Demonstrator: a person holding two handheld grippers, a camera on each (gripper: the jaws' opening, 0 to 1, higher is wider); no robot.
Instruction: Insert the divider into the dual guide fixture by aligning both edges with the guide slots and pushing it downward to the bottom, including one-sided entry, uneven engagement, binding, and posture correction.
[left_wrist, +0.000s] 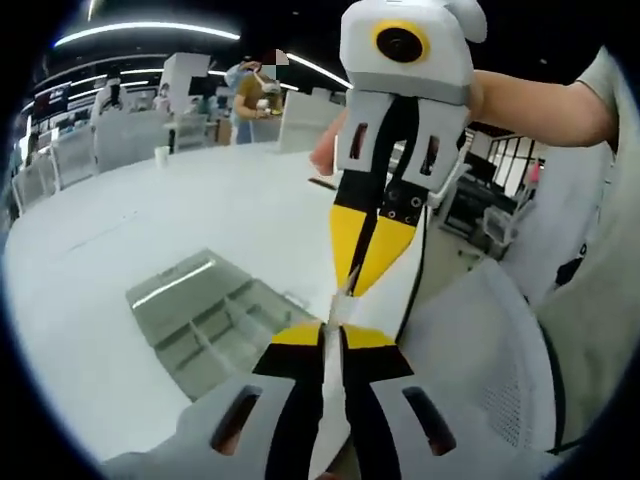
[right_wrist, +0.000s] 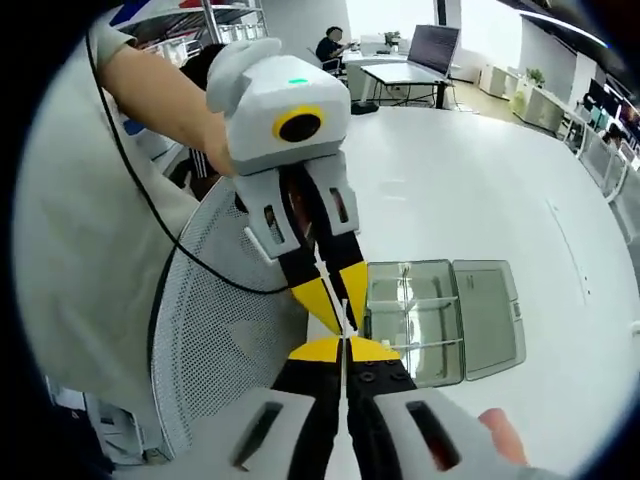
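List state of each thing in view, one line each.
Left gripper: shut on thin white divider.
Right gripper: shut on the same divider.
Thin white divider: held edge-on between both grippers, above the white table, not in the box.
Clear plastic compartment box: on the table, lid open flat beside it.

Open office: desks (right_wrist: 400, 70), monitor (right_wrist: 435, 45), chairs (left_wrist: 75, 155)
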